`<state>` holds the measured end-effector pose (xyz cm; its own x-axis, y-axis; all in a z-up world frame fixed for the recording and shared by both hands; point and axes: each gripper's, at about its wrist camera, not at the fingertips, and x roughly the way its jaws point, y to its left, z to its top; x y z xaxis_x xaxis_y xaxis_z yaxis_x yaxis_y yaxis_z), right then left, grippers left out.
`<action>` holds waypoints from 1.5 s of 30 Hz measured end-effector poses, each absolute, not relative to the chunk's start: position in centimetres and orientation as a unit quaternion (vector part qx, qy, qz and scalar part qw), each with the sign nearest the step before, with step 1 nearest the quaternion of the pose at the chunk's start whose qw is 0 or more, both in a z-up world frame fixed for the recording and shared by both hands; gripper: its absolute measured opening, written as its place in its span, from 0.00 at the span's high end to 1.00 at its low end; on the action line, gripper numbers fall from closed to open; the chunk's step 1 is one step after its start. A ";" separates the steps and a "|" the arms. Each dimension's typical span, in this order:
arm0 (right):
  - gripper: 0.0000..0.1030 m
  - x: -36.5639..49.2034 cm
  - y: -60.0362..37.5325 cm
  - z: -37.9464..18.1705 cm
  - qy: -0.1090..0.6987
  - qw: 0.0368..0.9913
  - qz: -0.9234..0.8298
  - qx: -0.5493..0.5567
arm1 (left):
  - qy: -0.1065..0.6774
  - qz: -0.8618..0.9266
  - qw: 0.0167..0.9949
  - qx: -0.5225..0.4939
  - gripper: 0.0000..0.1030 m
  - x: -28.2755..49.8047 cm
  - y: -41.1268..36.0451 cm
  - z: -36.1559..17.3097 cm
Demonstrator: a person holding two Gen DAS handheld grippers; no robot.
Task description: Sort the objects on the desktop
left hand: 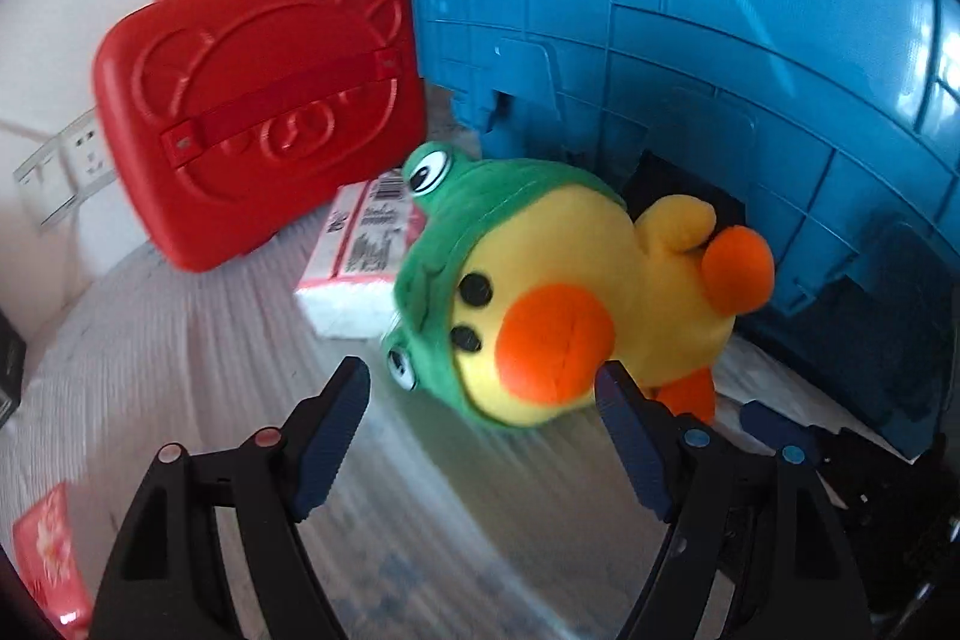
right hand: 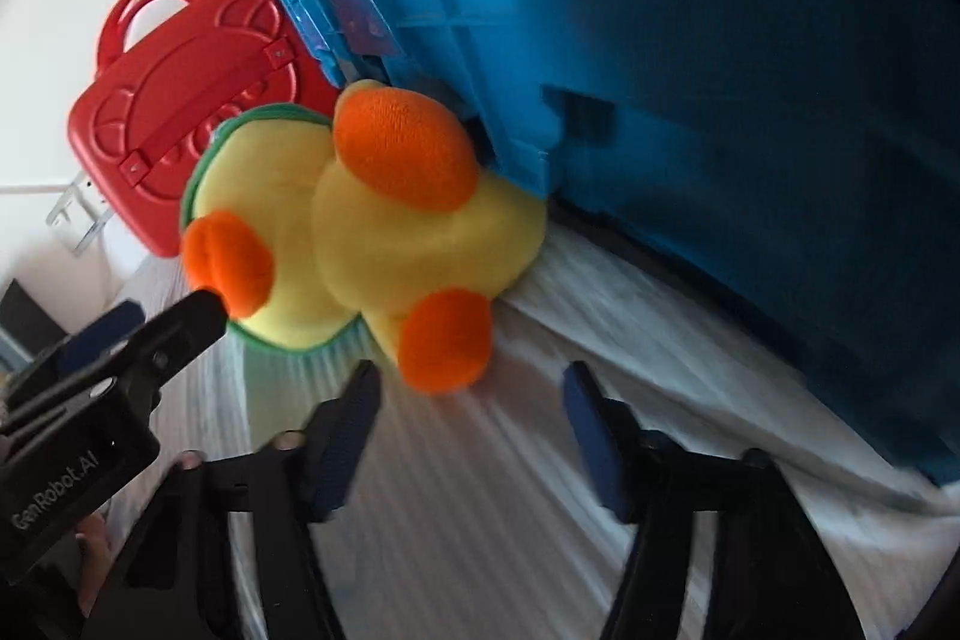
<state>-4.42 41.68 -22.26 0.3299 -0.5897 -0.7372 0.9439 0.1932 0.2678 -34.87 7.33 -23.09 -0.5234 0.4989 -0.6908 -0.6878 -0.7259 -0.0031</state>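
the toy duck [left hand: 558, 292] lies on its side on the striped white tabletop [left hand: 180, 358], pushed up against the big blue crate [left hand: 720, 40]. a red case [left hand: 258, 112] stands behind it, and a white and pink packet [left hand: 360, 256] lies flat between them, just beside the duck's green frog hood.

the left gripper [left hand: 483, 436] has its fingers spread wide with nothing between them. the duck's orange beak is right in front of the gap, and one finger tip is very near it. the right gripper [right hand: 471, 433] has its fingers part way apart and empty too, with an orange foot just ahead of them.

i think the step now is grabbing the duck. to do it well, one gripper should slide on until soft duck sits deep between its fingers, then squeeze. the head or the body is a better spot than a floppy foot. the two grippers are close, so they should not bump.

the duck's long way runs from hood to feet, along the front of the crate. in the left view its face points at the camera and its feet point to the right.
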 end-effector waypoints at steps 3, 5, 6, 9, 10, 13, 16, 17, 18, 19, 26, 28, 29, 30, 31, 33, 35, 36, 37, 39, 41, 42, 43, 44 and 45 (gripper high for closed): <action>0.52 -3.6 40.6 -23.2 0.252 0.732 -0.529 0.347 | 0.145 0.848 0.360 -0.360 0.46 -35.7 8.5 -24.4; 0.56 -2.8 40.0 -24.3 0.259 0.737 -0.510 0.360 | 0.144 0.841 0.370 -0.368 0.56 -35.6 8.7 -25.2; 0.58 -2.7 39.9 -24.5 0.256 0.738 -0.516 0.353 | 0.149 0.845 0.368 -0.358 0.60 -35.3 8.7 -25.2; 0.70 -2.4 39.3 -24.8 0.255 0.743 -0.513 0.346 | 0.144 0.846 0.372 -0.354 0.97 -35.0 8.4 -25.1; 0.72 -2.4 39.2 -24.9 0.260 0.745 -0.510 0.342 | 0.142 0.844 0.372 -0.359 1.00 -35.0 8.3 -25.2; 0.74 -2.5 39.6 -24.9 0.269 0.753 -0.498 0.336 | 0.151 0.846 0.363 -0.361 1.00 -34.3 7.6 -25.3; 0.76 -3.1 40.9 -24.7 0.273 0.767 -0.464 0.350 | 0.155 0.851 0.352 -0.357 1.00 -32.8 6.0 -24.9; 0.76 -3.2 41.5 -24.6 0.275 0.771 -0.456 0.349 | 0.152 0.853 0.348 -0.359 1.00 -32.3 5.2 -24.6; 0.76 -3.2 42.3 -24.4 0.280 0.778 -0.441 0.348 | 0.147 0.854 0.346 -0.360 1.00 -31.7 4.2 -24.2; 0.76 -3.3 43.2 -24.2 0.284 0.786 -0.423 0.348 | 0.138 0.854 0.345 -0.363 1.00 -30.9 3.1 -23.8; 0.87 -7.1 49.6 -22.6 0.309 0.801 -0.365 0.361 | 0.138 0.834 0.343 -0.410 1.00 -26.9 0.3 -23.0; 0.90 -8.4 51.1 -22.4 0.318 0.804 -0.322 0.384 | 0.123 0.824 0.349 -0.429 0.99 -25.8 0.0 -23.1; 0.90 -8.5 52.0 -21.9 0.327 0.807 -0.322 0.371 | 0.119 0.823 0.347 -0.433 0.98 -25.2 -0.1 -23.1; 0.90 -9.0 52.6 -21.4 0.329 0.809 -0.334 0.354 | 0.118 0.823 0.342 -0.438 0.94 -24.7 -0.1 -23.2; 0.89 -9.7 52.8 -21.2 0.328 0.808 -0.353 0.339 | 0.119 0.822 0.337 -0.443 0.91 -24.0 0.0 -23.4; 0.86 -9.9 52.0 -20.5 0.325 0.798 -0.386 0.329 | 0.116 0.822 0.329 -0.450 0.75 -22.8 0.0 -23.5; 0.81 -10.2 50.6 -20.9 0.339 0.783 -0.427 0.299 | 0.105 0.828 0.320 -0.449 0.61 -21.7 -0.1 -23.5; 0.79 -10.3 49.8 -21.2 0.346 0.779 -0.435 0.290 | 0.098 0.832 0.316 -0.446 0.55 -21.3 -0.2 -23.5; 0.78 -10.1 48.7 -21.7 0.354 0.777 -0.438 0.281 | 0.089 0.836 0.311 -0.442 0.55 -21.0 -0.4 -23.5; 0.70 -10.2 48.0 -22.1 0.364 0.780 -0.433 0.268 | 0.073 0.844 0.294 -0.443 0.55 -20.7 -0.6 -23.9; 0.58 -9.3 46.9 -22.9 0.371 0.787 -0.422 0.254 | 0.056 0.851 0.269 -0.448 0.55 -21.0 -0.7 -24.5; 0.53 -8.8 46.9 -23.1 0.372 0.791 -0.414 0.252 | 0.051 0.853 0.258 -0.451 0.55 -21.3 -0.5 -24.8; 0.48 -8.6 46.6 -23.4 0.374 0.796 -0.405 0.249 | 0.050 0.855 0.248 -0.454 0.55 -21.6 -0.4 -25.2; 0.43 -8.4 46.8 -23.5 0.376 0.802 -0.396 0.243 | 0.052 0.858 0.238 -0.453 0.55 -21.9 -0.3 -25.5; 0.38 -7.7 46.7 -23.6 0.377 0.806 -0.389 0.239 | 0.053 0.860 0.227 -0.454 0.55 -22.2 -0.2 -25.9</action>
<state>-7.66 46.69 -23.62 0.4119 -0.4475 -0.7938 0.8076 0.5828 0.0904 -22.25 -0.16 -25.89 -0.4845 0.3425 -0.8050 -0.4383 -0.8914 -0.1154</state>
